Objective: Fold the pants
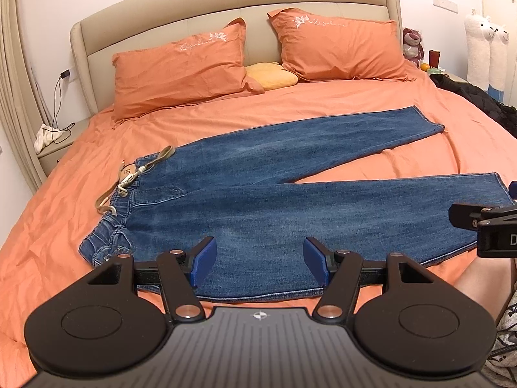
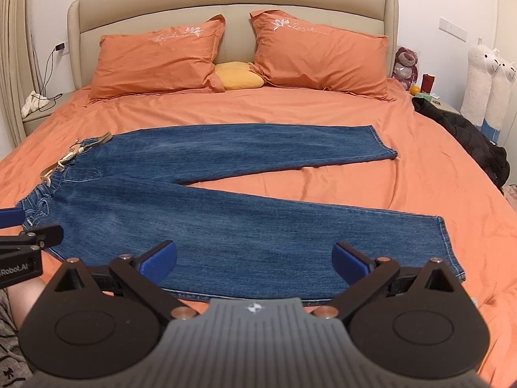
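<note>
Jeans (image 1: 258,200) laid flat on orange bed (image 1: 420,161), unfolded, legs splayed in a V.
Waistband seen at left w/ beige drawstring (image 1: 135,174), hems at right. Left tool (image 1: 259,260) and right tool (image 2: 255,260) held over near leg, both spread wide, nothing gripped. Two orange pillows (image 2: 239,55) seen at headboard.

One pair of jeans (image 2: 226,200), two orange pillows (image 2: 155,61), one yellow cushion (image 2: 237,76), two alpaca plushies (image 2: 484,77), two hand-held grippers (image 1: 260,258).

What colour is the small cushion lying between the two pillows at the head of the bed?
Yellow; the small cushion shows best in the right wrist view.
</note>
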A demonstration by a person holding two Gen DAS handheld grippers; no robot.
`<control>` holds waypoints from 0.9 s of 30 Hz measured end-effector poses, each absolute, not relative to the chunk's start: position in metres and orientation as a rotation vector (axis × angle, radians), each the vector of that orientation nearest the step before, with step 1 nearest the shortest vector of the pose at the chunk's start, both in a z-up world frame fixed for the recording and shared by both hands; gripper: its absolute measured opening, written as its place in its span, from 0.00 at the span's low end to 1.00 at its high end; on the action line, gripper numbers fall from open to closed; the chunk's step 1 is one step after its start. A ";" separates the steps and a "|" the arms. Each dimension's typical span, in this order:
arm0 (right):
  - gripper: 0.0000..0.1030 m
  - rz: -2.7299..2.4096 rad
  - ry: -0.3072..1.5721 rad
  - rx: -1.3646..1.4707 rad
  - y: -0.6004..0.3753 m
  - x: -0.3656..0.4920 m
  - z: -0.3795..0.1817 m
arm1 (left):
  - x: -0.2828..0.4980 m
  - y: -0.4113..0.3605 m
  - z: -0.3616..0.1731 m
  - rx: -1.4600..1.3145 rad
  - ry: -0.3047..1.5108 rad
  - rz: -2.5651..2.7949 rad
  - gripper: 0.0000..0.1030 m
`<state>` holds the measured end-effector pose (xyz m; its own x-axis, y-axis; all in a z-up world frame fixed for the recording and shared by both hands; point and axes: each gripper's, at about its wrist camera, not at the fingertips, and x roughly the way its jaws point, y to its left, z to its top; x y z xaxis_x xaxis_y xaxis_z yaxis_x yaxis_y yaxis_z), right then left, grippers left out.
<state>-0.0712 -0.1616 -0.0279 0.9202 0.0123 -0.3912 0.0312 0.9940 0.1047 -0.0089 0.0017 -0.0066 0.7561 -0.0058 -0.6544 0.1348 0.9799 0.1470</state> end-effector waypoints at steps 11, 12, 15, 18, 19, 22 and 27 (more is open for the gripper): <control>0.95 0.034 0.389 0.093 -0.138 -0.079 -0.023 | -0.014 0.002 -0.006 0.194 0.716 -0.064 0.70; 0.95 0.039 0.389 0.087 -0.135 -0.080 -0.023 | -0.015 0.002 -0.005 0.194 0.715 -0.064 0.70; 0.95 0.053 0.391 0.072 -0.127 -0.082 -0.021 | -0.016 0.003 -0.005 0.194 0.714 -0.059 0.70; 0.95 0.064 0.387 0.066 -0.121 -0.084 -0.018 | -0.017 0.004 -0.003 0.191 0.713 -0.051 0.70; 0.95 0.066 0.385 0.064 -0.119 -0.084 -0.018 | -0.017 0.004 -0.003 0.189 0.713 -0.049 0.70; 0.95 0.075 0.378 0.056 -0.115 -0.087 -0.016 | -0.018 0.005 -0.003 0.190 0.709 -0.043 0.70; 0.95 0.075 0.371 0.046 -0.111 -0.090 -0.014 | -0.019 0.006 -0.002 0.186 0.707 -0.032 0.70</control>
